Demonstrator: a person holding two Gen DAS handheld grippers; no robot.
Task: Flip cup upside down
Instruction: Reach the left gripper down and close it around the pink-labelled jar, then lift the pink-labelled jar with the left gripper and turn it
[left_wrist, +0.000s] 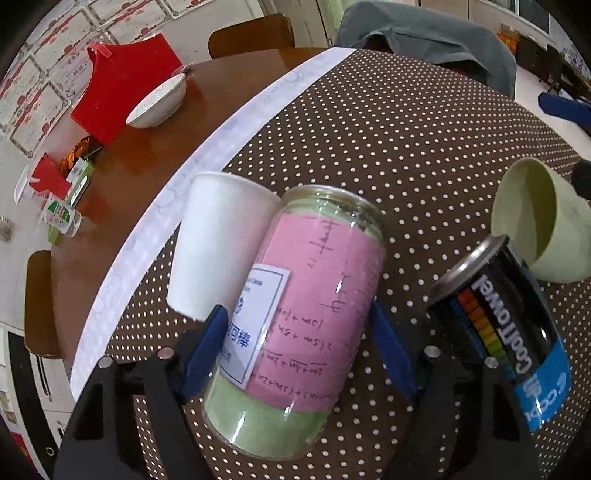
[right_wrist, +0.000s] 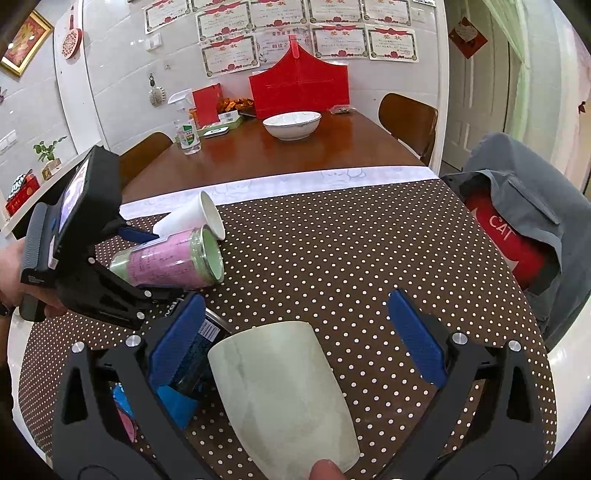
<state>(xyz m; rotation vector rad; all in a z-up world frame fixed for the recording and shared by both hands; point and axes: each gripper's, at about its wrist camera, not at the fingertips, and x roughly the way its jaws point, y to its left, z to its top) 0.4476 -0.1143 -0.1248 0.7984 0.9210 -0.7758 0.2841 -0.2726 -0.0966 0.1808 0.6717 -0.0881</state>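
My left gripper (left_wrist: 295, 308) is shut on a clear jar (left_wrist: 295, 314) with a pink label and green contents. In the right wrist view the jar (right_wrist: 166, 258) is tipped nearly level in that gripper (right_wrist: 155, 262). Against it leans a white paper cup (left_wrist: 218, 247), which lies on its side (right_wrist: 195, 218). A pale green cup (right_wrist: 280, 387) sits tilted between the wide-apart fingers of my right gripper (right_wrist: 295, 297), which is open and not touching it. A fingertip (right_wrist: 325, 469) touches its near end. Its mouth shows in the left wrist view (left_wrist: 532, 218).
A black spray can (left_wrist: 498, 314) rests beside the green cup, next to my right gripper's left finger (right_wrist: 177, 343). All sit on a brown dotted mat (right_wrist: 332, 240). Farther back on the wooden table are a white bowl (right_wrist: 291, 123), a red bag (right_wrist: 299, 88) and a spray bottle (right_wrist: 188, 133).
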